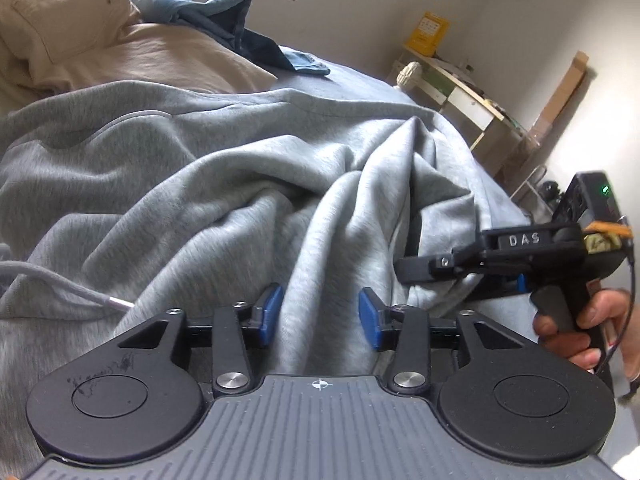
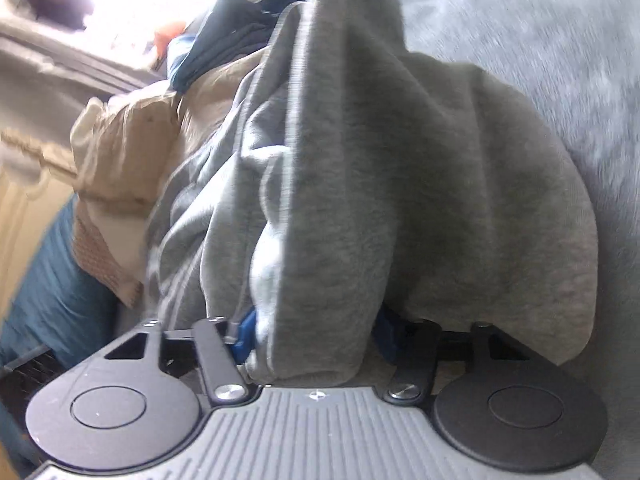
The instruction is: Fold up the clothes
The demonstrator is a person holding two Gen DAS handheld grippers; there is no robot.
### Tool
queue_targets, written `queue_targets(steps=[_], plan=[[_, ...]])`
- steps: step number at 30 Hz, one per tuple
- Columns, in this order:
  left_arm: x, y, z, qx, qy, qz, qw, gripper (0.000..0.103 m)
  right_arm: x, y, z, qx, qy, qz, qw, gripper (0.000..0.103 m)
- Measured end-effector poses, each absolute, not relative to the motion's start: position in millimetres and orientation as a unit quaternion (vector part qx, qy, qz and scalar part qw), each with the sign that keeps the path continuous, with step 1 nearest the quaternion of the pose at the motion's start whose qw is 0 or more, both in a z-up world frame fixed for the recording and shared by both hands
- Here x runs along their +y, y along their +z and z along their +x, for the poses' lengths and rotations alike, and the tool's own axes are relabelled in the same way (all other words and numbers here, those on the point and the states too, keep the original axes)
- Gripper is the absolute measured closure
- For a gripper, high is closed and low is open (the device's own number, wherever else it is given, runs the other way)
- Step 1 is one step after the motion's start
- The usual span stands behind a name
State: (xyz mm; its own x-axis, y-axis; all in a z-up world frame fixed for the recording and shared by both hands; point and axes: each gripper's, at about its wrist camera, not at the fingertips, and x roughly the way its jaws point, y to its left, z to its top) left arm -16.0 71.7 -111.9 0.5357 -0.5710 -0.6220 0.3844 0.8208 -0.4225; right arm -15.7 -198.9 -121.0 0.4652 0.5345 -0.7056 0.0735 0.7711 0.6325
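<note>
Both grippers worked one grey hoodie [image 1: 248, 184] – left gripper [image 1: 320, 314] spread, cloth lying loose between; right gripper [image 2: 312, 332] pinched a bunched fold, prob. to lift it.

The hoodie [image 1: 224, 184] is light gray, with a gray cord [image 1: 52, 280] that has a silver tip. The clothes behind it are tan [image 1: 168, 56] and dark blue [image 1: 240, 28]. The left gripper [image 1: 320, 316] is black with 2 bright blue pads [image 1: 272, 308]. A yellow box [image 1: 426, 34] stands by the white wall.
</note>
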Motion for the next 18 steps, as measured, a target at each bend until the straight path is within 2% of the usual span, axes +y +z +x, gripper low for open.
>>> queue_targets(steps=[4,6,9,18], plan=[[72.2,-115.9,-17.1,0.397,-0.264,-0.124,0.87,0.06,-198.1,-118.1,-23.0,0.478,0.155,0.294,0.813,0.06],[74.8,-119.2,-15.4,0.4,-0.257,-0.126,0.87,0.06,-201.4,-119.3,-24.0,0.475,0.158,0.297,0.813,0.07],[76.9,-123.5,-13.5,0.405,-0.247,-0.124,0.871,0.06,-201.4,-118.0,-26.0,0.48,0.151,0.264,0.823,0.079],[77.5,-128.0,-13.8,0.404,-0.24,-0.095,0.878,0.06,-184.2,-72.3,-30.8,0.447,0.154,0.04,0.88,0.084]])
